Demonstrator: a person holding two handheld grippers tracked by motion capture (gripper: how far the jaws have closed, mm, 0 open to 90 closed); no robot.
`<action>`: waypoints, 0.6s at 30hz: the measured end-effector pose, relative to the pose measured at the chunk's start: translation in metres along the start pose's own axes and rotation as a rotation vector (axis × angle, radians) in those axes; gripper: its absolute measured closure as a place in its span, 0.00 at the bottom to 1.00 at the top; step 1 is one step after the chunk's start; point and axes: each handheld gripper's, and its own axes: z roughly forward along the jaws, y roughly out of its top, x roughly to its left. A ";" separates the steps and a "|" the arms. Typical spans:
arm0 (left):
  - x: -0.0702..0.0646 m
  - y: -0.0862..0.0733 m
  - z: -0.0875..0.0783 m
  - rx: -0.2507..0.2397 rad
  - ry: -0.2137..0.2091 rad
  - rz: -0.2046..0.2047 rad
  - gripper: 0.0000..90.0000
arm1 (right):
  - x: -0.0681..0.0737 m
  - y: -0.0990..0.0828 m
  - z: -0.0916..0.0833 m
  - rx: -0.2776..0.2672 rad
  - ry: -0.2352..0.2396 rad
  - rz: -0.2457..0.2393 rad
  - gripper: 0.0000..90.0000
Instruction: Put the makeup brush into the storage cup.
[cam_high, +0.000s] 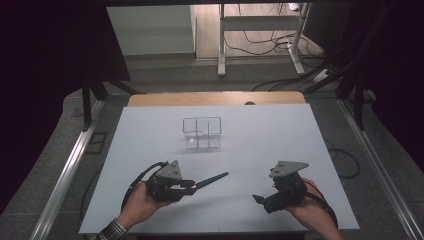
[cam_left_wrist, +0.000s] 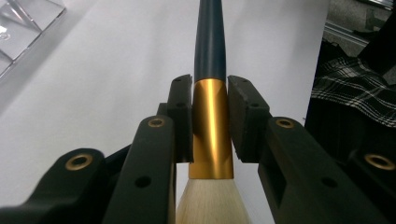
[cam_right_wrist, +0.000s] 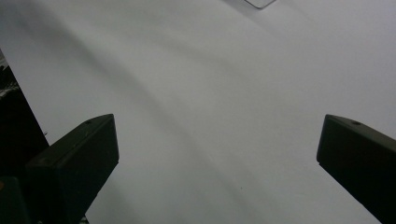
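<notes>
from the high view i have the left gripper (cam_high: 187, 185) at about 7 o'clock on the white desk (cam_high: 260, 145), pinching a brush (cam_high: 210, 179) by its gold ferrule. in the left gripper view the two black pads press on either side of that gold band (cam_left_wrist: 212, 126), with the dark blue handle (cam_left_wrist: 209, 42) running straight away from the jaws and the pale bristles (cam_left_wrist: 212, 203) fanning back toward the camera beneath them. in the high view the handle sticks out of the gripper toward 2 o'clock, its tip hanging just above the desk, well short of the clear divided organiser (cam_high: 201, 132) that stands near 12 o'clock, past the middle of the sheet. a corner of that clear organiser (cam_left_wrist: 23, 23) shows at 10 o'clock in the left gripper view.

my right gripper (cam_high: 260, 199) sits at about 5 o'clock, well apart from the brush, pointing across toward 9 o'clock. in the right gripper view its jaws stand spread wide with nothing but bare white desk between them. a checked sleeve (cam_high: 114, 231) shows at my left wrist.
</notes>
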 end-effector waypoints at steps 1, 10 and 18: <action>0.000 0.001 0.001 0.003 -0.001 0.002 0.81 | 0.001 0.003 0.002 0.003 0.004 -0.011 0.00; -0.002 0.006 0.006 0.012 -0.014 0.022 0.81 | 0.009 0.015 0.012 0.007 0.032 -0.035 0.00; -0.004 0.009 0.010 0.027 -0.022 0.045 0.81 | 0.020 0.030 0.027 0.029 0.071 -0.081 0.00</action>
